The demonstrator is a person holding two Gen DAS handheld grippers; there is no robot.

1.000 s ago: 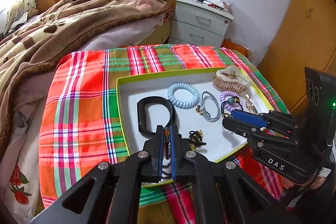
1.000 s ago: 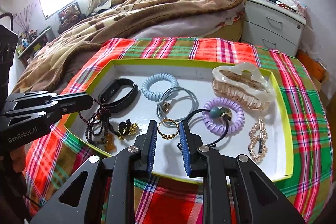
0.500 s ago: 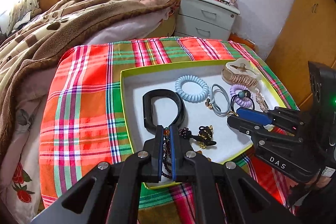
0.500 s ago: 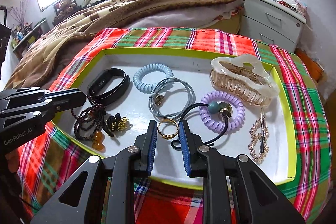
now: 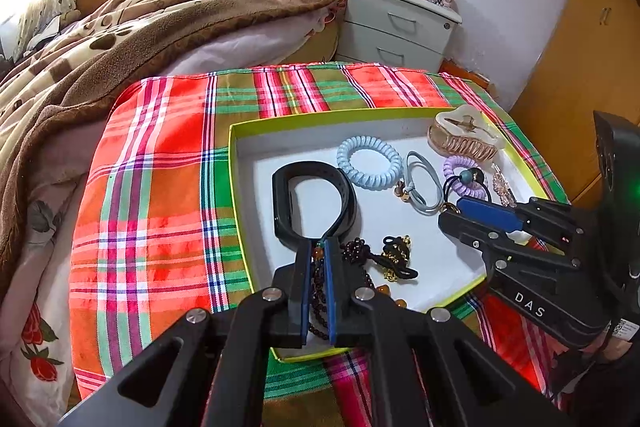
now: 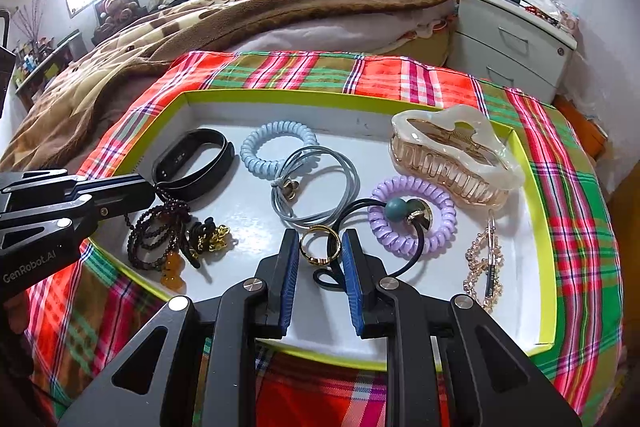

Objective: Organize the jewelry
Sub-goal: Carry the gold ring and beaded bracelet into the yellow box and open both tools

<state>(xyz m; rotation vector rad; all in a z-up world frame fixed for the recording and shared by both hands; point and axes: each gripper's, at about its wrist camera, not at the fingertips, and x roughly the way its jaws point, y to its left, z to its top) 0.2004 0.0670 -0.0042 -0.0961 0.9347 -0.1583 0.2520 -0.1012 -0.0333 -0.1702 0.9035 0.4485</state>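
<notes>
A white tray with a lime rim (image 6: 280, 94) (image 5: 320, 115) holds the jewelry on a plaid cloth. My left gripper (image 5: 319, 245) (image 6: 150, 189) pinches a strand of the dark bead bracelet (image 6: 156, 235) (image 5: 354, 249), and its jaws are opening slightly. The rest of the beads and an amber pendant (image 6: 172, 277) trail on the tray floor. My right gripper (image 6: 320, 239) (image 5: 450, 213) is shut on a gold ring (image 6: 320, 247) just above the tray's near middle. A black hair tie with a teal bead (image 6: 396, 207) loops under it.
Also in the tray lie a black wristband (image 6: 192, 163), a blue coil tie (image 6: 280, 127), grey ties (image 6: 320, 151), a purple coil tie (image 6: 408, 183), a clear hair claw (image 6: 452, 155), a rhinestone clip (image 6: 486, 259) and a black-and-gold tie (image 6: 208, 235). A bed and a nightstand (image 6: 516, 39) stand behind.
The gap between the left pads has widened a little around the bead strand. The ring stays fixed between the right pads while the tray items drift slightly left in that view.
</notes>
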